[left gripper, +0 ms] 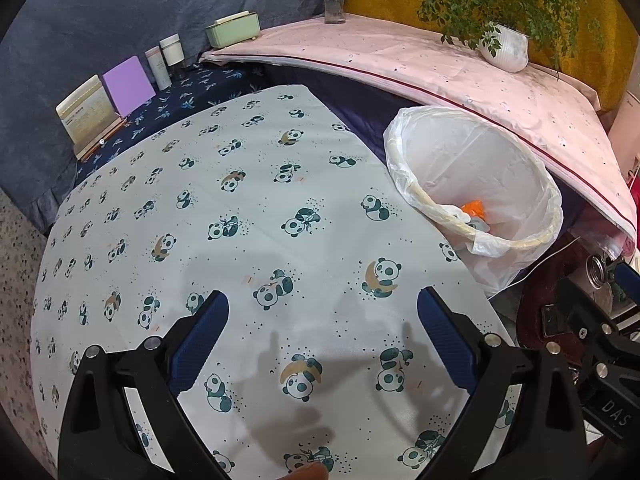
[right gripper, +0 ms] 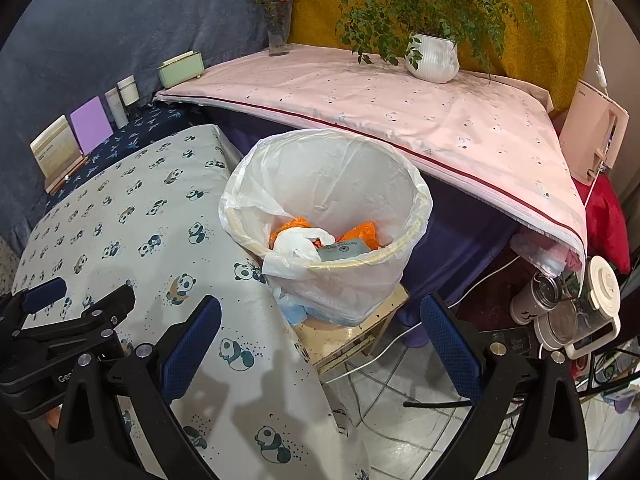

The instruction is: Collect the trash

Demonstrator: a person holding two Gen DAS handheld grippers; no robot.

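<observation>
Left hand-held gripper (left gripper: 322, 300): blue-padded fingers spread wide, nothing between them, hovering over the panda-print tabletop (left gripper: 248, 208). Seen also in the right wrist view (right gripper: 76, 296), at the left edge, above the same cloth.

Right hand-held gripper (right gripper: 320, 320): fingers spread wide, empty, aimed at the waste bin (right gripper: 328, 216) – partly over the tabletop edge, partly over the tiled floor (right gripper: 404, 440). In the left wrist view (left gripper: 592, 312), visible at the right edge only; finger spacing not readable there.

Waste bin: round, lined with a translucent white plastic bag (right gripper: 320, 168) folded over the rim, standing on a small worn stool (right gripper: 352, 332) just beside the tabletop's right edge. Trash location – inside the bin: orange wrappers (right gripper: 360, 232), a crumpled white piece (right gripper: 300, 240) and a grey printed packet (right gripper: 344, 250) lying at the near wall. From the left wrist view, only a scrap of orange (left gripper: 474, 208) showing above the rim.

Behind the bin: a pink-covered shelf (right gripper: 380, 96) carrying a potted plant in a white ribbed pot (right gripper: 434, 58), a glass vase with pink flowers (right gripper: 278, 28) and a pale green box (right gripper: 180, 68). At far left on a dark blue patterned cloth: a purple card (left gripper: 128, 86), a cream booklet on a stand (left gripper: 86, 114) and two white cosmetic containers (left gripper: 166, 58).
</observation>
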